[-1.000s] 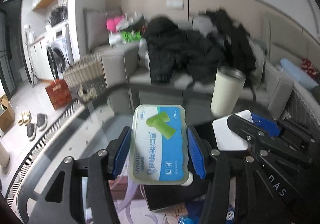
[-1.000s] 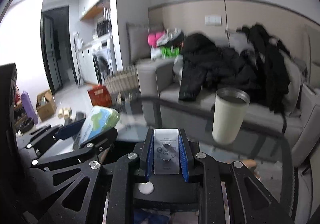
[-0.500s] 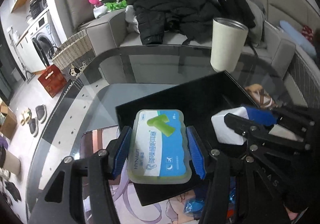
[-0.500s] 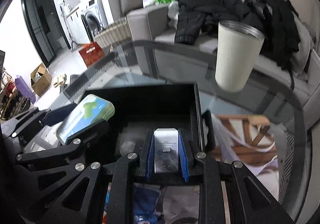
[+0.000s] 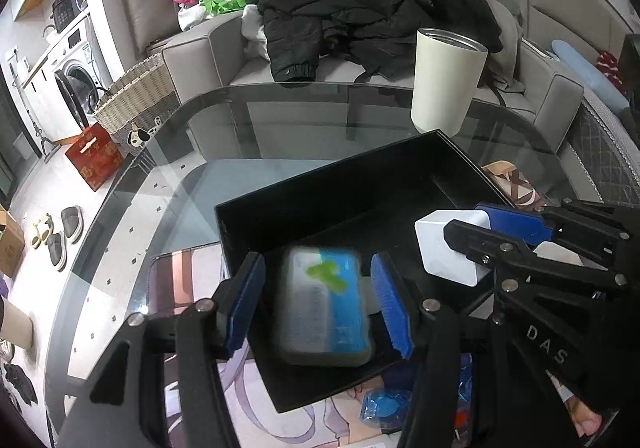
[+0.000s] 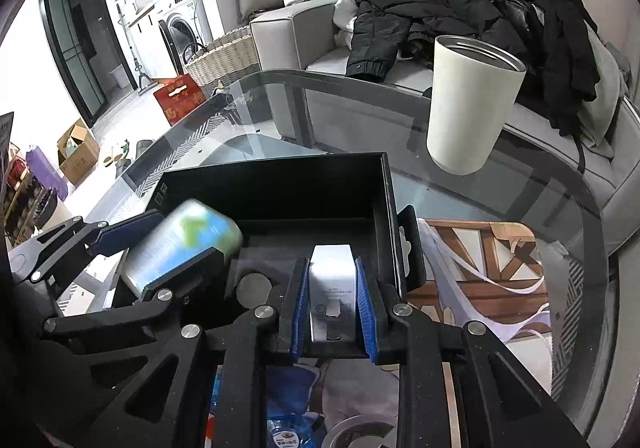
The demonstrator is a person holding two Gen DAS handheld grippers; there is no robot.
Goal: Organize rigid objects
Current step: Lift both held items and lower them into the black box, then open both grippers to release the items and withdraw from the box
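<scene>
Currently the left tool (image 5: 316, 262) has its pads apart around the earplug box (image 5: 324, 320): there is a gap on its left side and the box is smeared, low over the near-left of the black tray (image 5: 320, 207). The right tool (image 6: 331, 268) is clamped on a slim white device (image 6: 331, 296) over the tray's near right. Risk: the box looks loose, so it could land tilted or clip the near wall and bounce onto the tabletop (image 5: 240, 151), and the device set down beside it may knock it. Readable: only "DAS" on the right tool's frame; the box label is blurred, and the device's QR code and small print are too fine.
</scene>
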